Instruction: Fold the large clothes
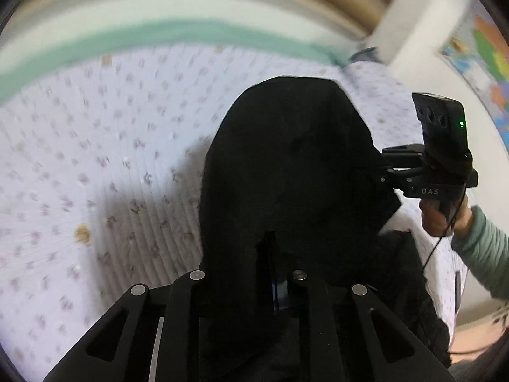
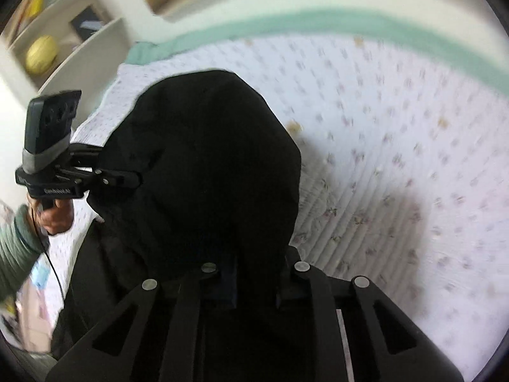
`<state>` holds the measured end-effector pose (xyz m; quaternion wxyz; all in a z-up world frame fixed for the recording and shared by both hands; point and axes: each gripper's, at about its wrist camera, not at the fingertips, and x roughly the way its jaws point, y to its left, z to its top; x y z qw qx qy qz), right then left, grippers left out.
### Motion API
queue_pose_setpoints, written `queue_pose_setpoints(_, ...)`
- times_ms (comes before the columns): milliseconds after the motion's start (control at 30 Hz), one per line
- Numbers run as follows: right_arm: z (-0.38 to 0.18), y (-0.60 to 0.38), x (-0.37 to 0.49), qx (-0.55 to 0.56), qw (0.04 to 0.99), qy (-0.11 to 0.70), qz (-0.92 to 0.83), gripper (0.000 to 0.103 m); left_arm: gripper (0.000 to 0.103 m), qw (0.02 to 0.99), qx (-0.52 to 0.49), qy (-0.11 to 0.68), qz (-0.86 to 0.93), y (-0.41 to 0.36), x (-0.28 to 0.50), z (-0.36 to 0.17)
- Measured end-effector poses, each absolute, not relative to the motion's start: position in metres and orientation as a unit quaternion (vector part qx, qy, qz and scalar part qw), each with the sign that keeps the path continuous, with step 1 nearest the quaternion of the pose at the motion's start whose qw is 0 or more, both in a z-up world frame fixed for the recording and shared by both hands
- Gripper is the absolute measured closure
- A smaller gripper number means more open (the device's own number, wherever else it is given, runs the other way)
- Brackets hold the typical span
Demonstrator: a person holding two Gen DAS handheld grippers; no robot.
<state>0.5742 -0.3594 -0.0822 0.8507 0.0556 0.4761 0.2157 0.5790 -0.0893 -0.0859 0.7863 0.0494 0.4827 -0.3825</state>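
A large black garment [image 1: 286,165] hangs lifted above a bed, held at two spots. My left gripper [image 1: 270,273] is shut on its near edge; the cloth hides the fingertips. My right gripper [image 1: 386,172] shows at the right of the left wrist view, its fingers sunk into the cloth's right side. In the right wrist view the garment [image 2: 206,165] fills the centre. My right gripper [image 2: 241,270] is shut on it, fingertips hidden. My left gripper [image 2: 136,180] shows at the left, clamped into the cloth's left side.
The bed has a white quilt with small flowers [image 1: 111,159] [image 2: 397,159] and a green band [image 1: 159,36] at its far edge. White shelves [image 2: 63,47] stand far left in the right wrist view. A coloured map [image 1: 486,51] hangs on the wall.
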Motion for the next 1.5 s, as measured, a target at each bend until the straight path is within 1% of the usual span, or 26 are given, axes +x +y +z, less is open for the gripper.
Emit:
queue_pose_setpoints(133, -0.034, -0.342, 0.512, 0.007, 0.87, 0.446, 0.211, 0.084, 0.084, 0.808, 0.064, 0.444, -0.383, -0.075, 0.516, -0.044)
queue_pose_setpoints(200, -0.02, -0.33, 0.484, -0.017, 0.876, 0.438, 0.202, 0.084, 0.084, 0.813, 0.079, 0.435, -0.379, -0.065, 0.492, -0.034)
queue_pose_setpoints(300, -0.006, -0.313, 0.435, -0.048, 0.884, 0.43, 0.178, 0.084, 0.084, 0.818, 0.1, 0.427, -0.372, -0.055, 0.452, -0.023)
queue_pose_setpoints(400, -0.004, -0.297, 0.39, -0.068, 0.888, 0.426, 0.159, 0.084, 0.084, 0.817, 0.094, 0.433, -0.37, -0.045, 0.422, -0.021)
queue_pose_setpoints(533, -0.011, -0.278, 0.333, -0.077, 0.884, 0.434, 0.154, 0.084, 0.083, 0.81, 0.079, 0.449, -0.37, -0.026, 0.375, -0.031)
queue_pose_setpoints(600, -0.025, -0.269, 0.306, -0.077, 0.876, 0.45, 0.155, 0.084, 0.083, 0.804, 0.083, 0.462, -0.366, -0.023, 0.358, -0.043)
queue_pose_setpoints(733, -0.063, -0.26, 0.269, -0.071, 0.858, 0.484, 0.155, 0.083, 0.079, 0.781, 0.11, 0.508, -0.346, -0.024, 0.326, -0.088)
queue_pose_setpoints(767, -0.078, -0.258, 0.26, -0.074, 0.853, 0.495, 0.149, 0.08, 0.077, 0.778, 0.121, 0.52, -0.332, -0.024, 0.32, -0.1)
queue_pose_setpoints(867, -0.1, -0.261, 0.245, -0.054, 0.839, 0.523, 0.141, 0.079, 0.076, 0.763, 0.146, 0.557, -0.293, -0.024, 0.31, -0.134)
queue_pose_setpoints(900, -0.101, -0.264, 0.241, -0.047, 0.838, 0.527, 0.138, 0.079, 0.075, 0.761, 0.15, 0.563, -0.285, -0.023, 0.307, -0.138)
queue_pose_setpoints(967, -0.094, -0.274, 0.232, -0.035, 0.837, 0.53, 0.127, 0.078, 0.074, 0.76, 0.145, 0.568, -0.28, -0.015, 0.299, -0.132)
queue_pose_setpoints(1067, -0.069, -0.29, 0.22, -0.009, 0.847, 0.519, 0.116, 0.076, 0.074, 0.77, 0.102, 0.56, -0.288, 0.007, 0.293, -0.104)
queue_pose_setpoints(1133, -0.04, -0.31, 0.214, 0.019, 0.859, 0.497, 0.119, 0.071, 0.074, 0.786, 0.062, 0.541, -0.292, 0.022, 0.292, -0.074)
queue_pose_setpoints(1167, -0.02, -0.315, 0.215, 0.04, 0.869, 0.477, 0.126, 0.063, 0.073, 0.795, 0.035, 0.526, -0.302, 0.029, 0.293, -0.056)
queue_pose_setpoints(1200, -0.003, -0.315, 0.221, 0.054, 0.875, 0.462, 0.132, 0.052, 0.071, 0.804, 0.005, 0.505, -0.315, 0.034, 0.295, -0.037)
queue_pose_setpoints(1233, 0.009, -0.314, 0.226, 0.066, 0.881, 0.449, 0.136, 0.049, 0.064, 0.812, -0.02, 0.483, -0.327, 0.037, 0.297, -0.019)
queue_pose_setpoints(1267, 0.017, -0.302, 0.235, 0.074, 0.884, 0.442, 0.137, 0.048, 0.055, 0.817, -0.038, 0.466, -0.337, 0.036, 0.298, -0.005)
queue_pose_setpoints(1300, 0.026, -0.296, 0.249, 0.087, 0.883, 0.44, 0.136, 0.048, 0.052, 0.82, -0.054, 0.453, -0.345, 0.031, 0.304, 0.007)
queue_pose_setpoints(1400, 0.028, -0.288, 0.281, 0.133, 0.868, 0.456, 0.145, 0.048, 0.051, 0.803, -0.099, 0.448, -0.38, 0.007, 0.328, 0.021)
queue_pose_setpoints(1467, 0.016, -0.278, 0.296, 0.15, 0.856, 0.47, 0.154, 0.048, 0.051, 0.785, -0.093, 0.472, -0.389, -0.017, 0.34, 0.008)
queue_pose_setpoints(1500, 0.001, -0.256, 0.3, 0.15, 0.847, 0.487, 0.154, 0.048, 0.051, 0.777, -0.075, 0.49, -0.387, -0.029, 0.342, -0.004)
